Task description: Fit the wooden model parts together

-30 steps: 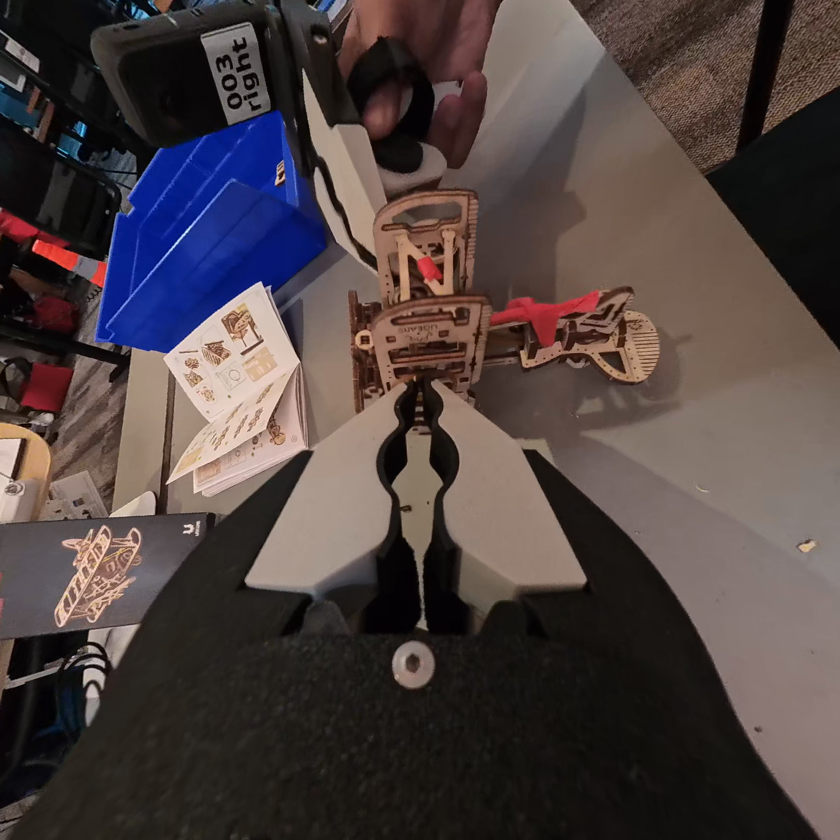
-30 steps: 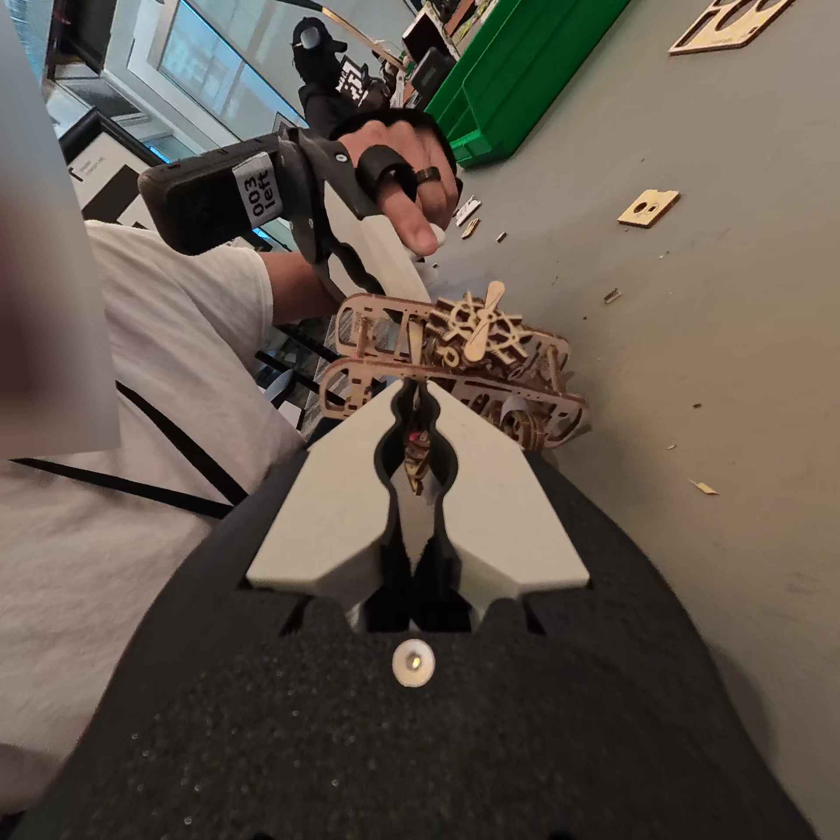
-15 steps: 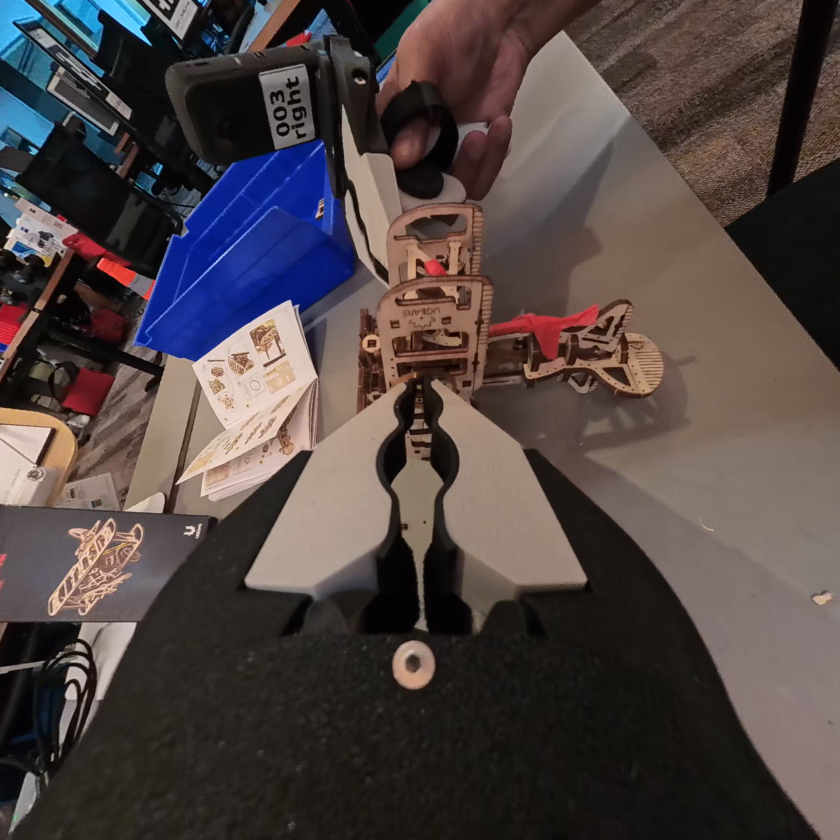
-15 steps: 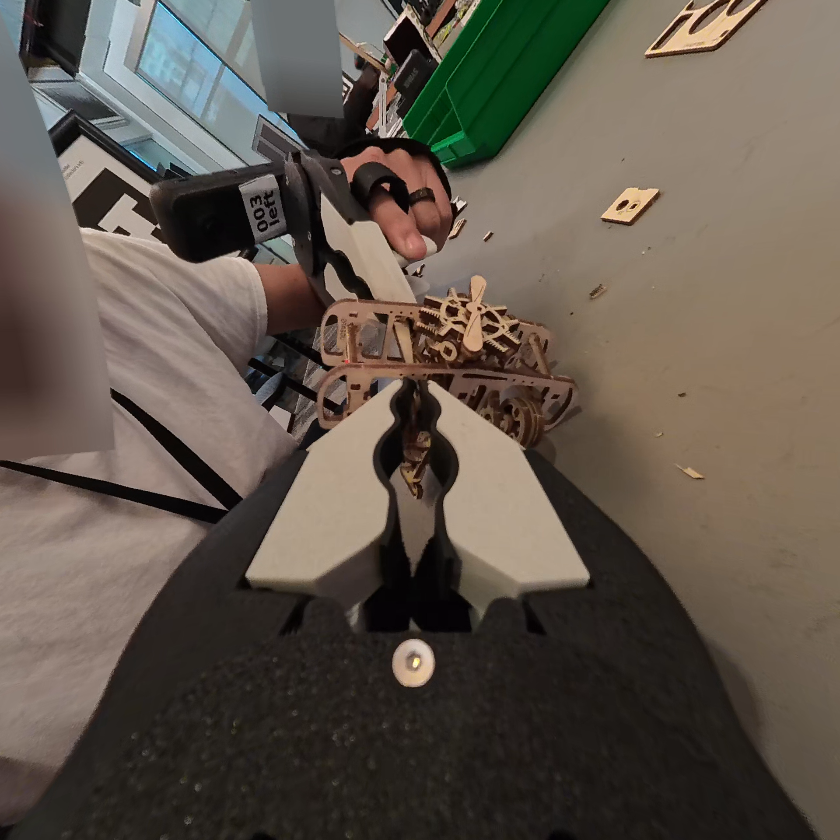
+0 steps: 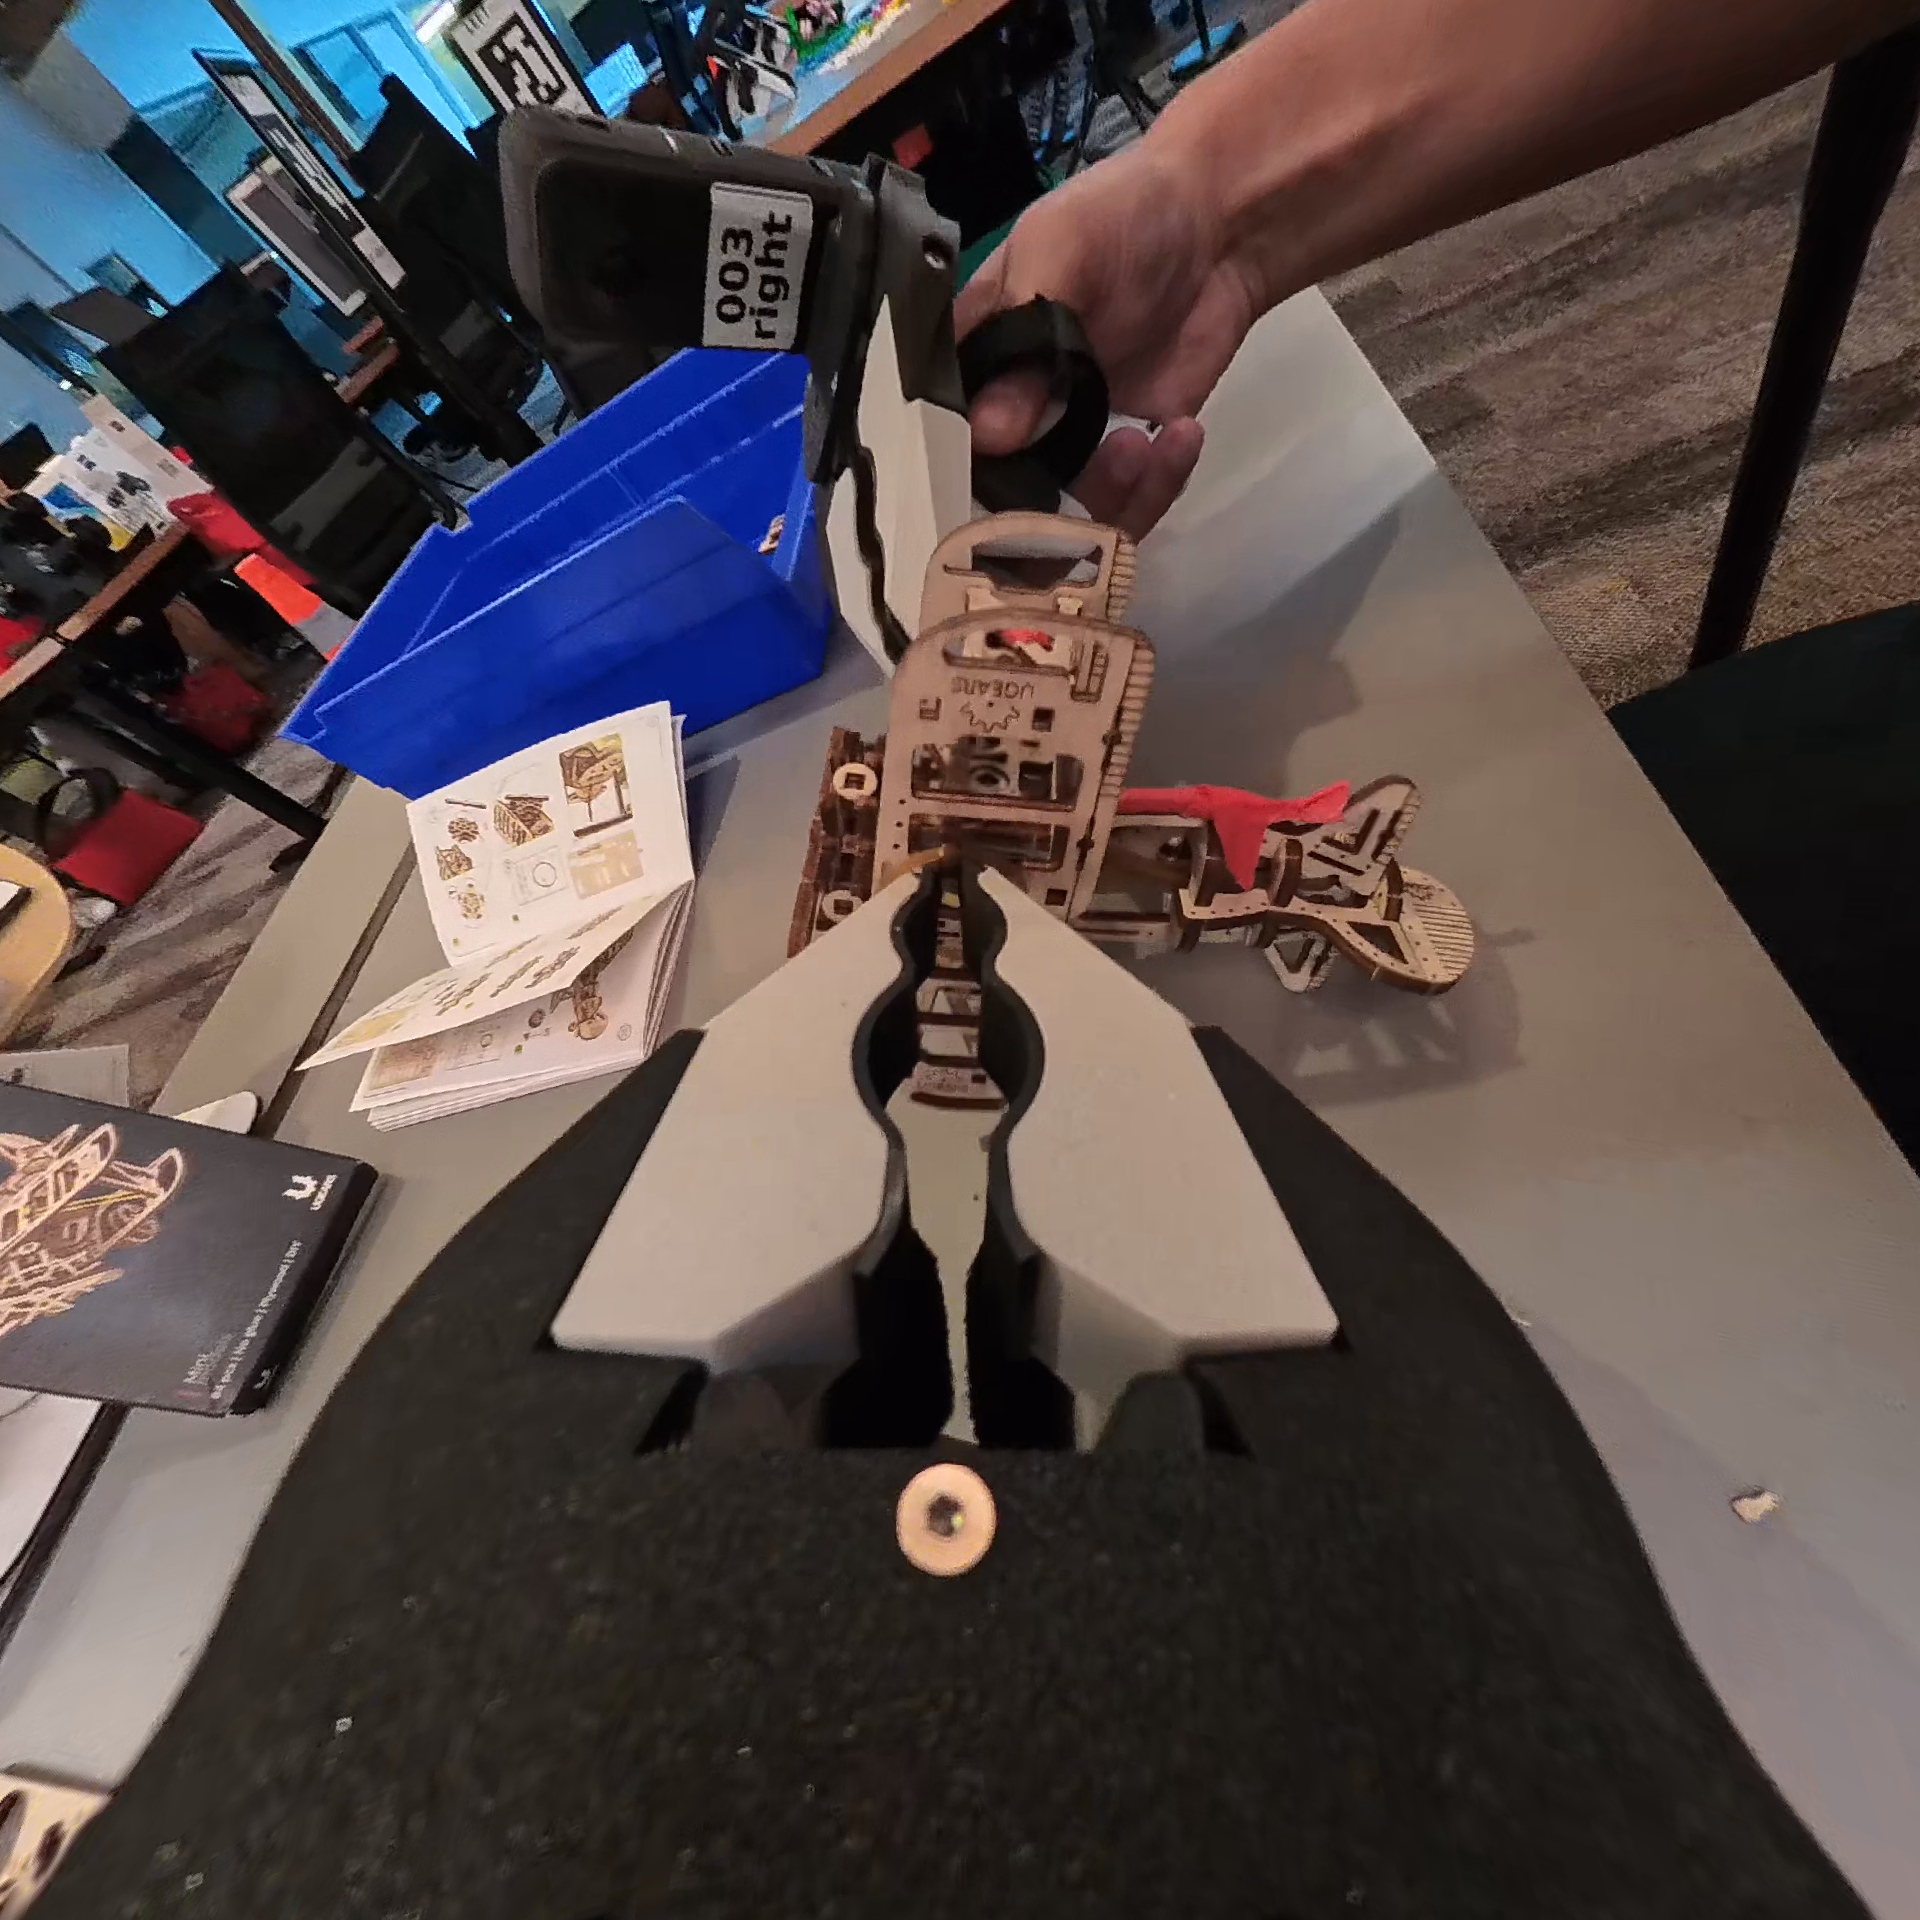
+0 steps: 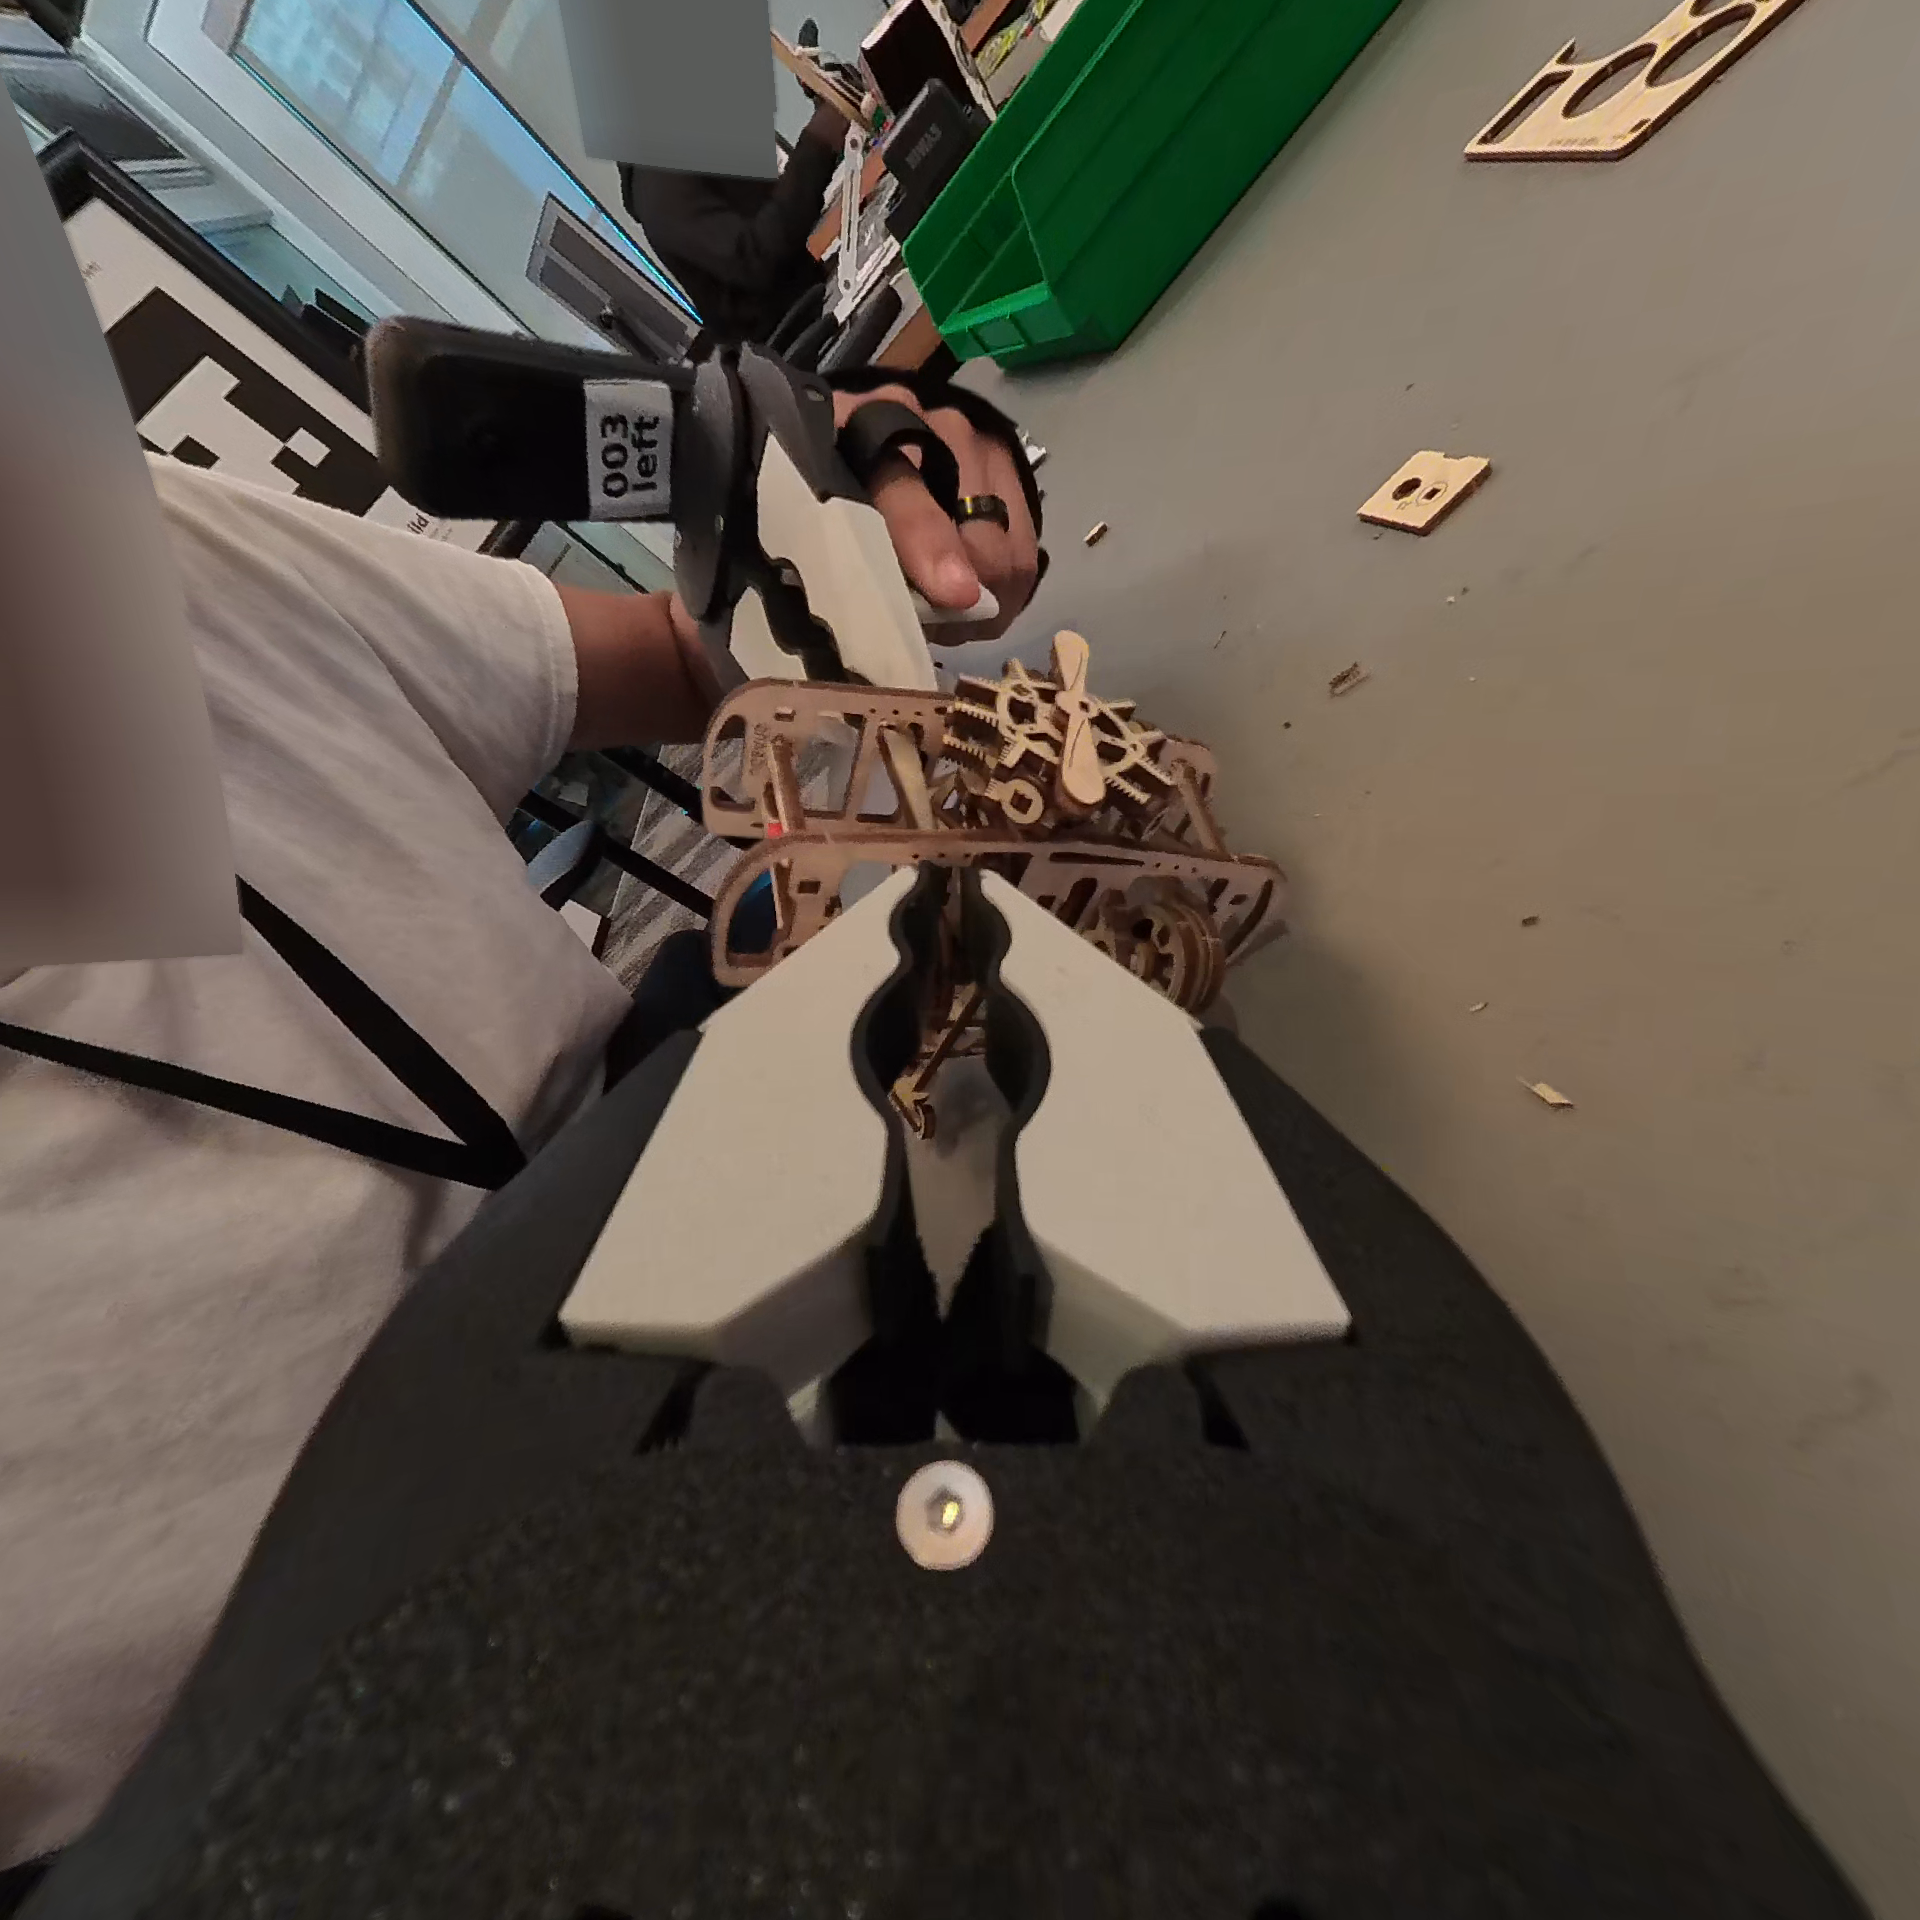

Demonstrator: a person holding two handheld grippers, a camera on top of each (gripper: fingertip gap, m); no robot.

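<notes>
A wooden biplane model (image 5: 1023, 748) stands on the grey table (image 5: 1558, 1247), with a red cloth (image 5: 1236, 810) on its tail at the right. My left gripper (image 5: 951, 883) is shut on the near wing end. My right gripper (image 5: 883, 582) grips the far wing end, held by a hand. In the right wrist view, my right gripper (image 6: 948, 883) is shut on a wing end of the model (image 6: 997, 852). The propeller (image 6: 1075, 717) and gears show above it. The left gripper (image 6: 831, 623) holds the opposite wing end there.
A blue bin (image 5: 582, 623), an open instruction booklet (image 5: 540, 894) and a black box (image 5: 135, 1247) lie left of the model. A green bin (image 6: 1122, 177), a cut-out wooden sheet (image 6: 1631, 83), a small wooden square (image 6: 1423, 494) and wood chips lie beyond it. A person's white shirt (image 6: 312, 935) is close. The left gripper's tips are roughly 5 centimetres from the right gripper's. From either gripper's tips it is about 20 centimetres to the small wooden square (image 6: 1423, 494).
Both grippers stay shut on the wing ends. The left wrist view has tipped up, so the right gripper and hand show farther right, and the wings show more face-on.
</notes>
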